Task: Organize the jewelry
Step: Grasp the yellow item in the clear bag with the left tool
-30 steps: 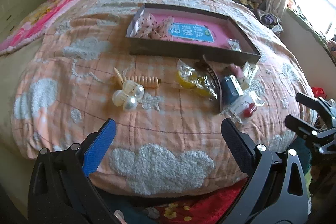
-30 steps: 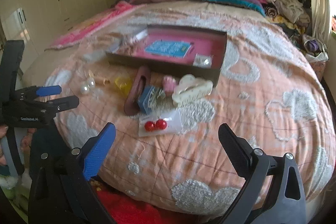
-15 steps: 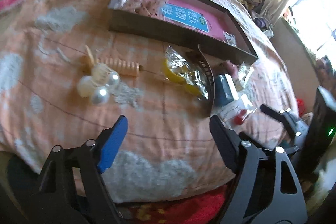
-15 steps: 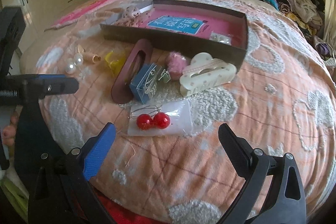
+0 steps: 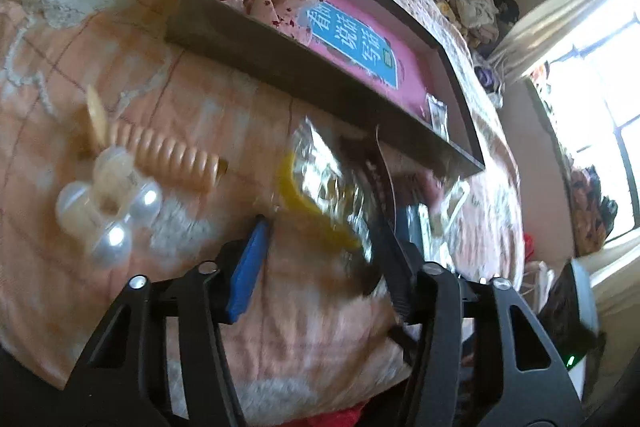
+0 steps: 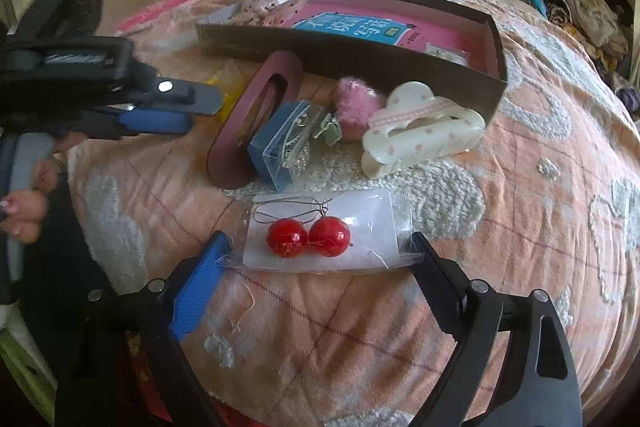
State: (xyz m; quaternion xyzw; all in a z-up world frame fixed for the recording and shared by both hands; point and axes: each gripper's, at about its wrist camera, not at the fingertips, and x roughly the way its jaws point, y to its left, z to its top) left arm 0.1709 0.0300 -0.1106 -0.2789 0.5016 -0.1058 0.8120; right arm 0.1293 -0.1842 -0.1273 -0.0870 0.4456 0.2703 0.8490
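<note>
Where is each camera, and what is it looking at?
Left wrist: rides the left gripper, tilted over the yellow packet; its two fingers show.
Right wrist: rides the right gripper, facing the red earrings; the left gripper and person's hand show.
Both see the box.

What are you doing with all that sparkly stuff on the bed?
Someone is tidying jewelry with two tongs. The right tongs are open around a packet of red earrings. The left tongs are open at a yellow packet. Neither is gripped yet. The box waits behind.
</note>
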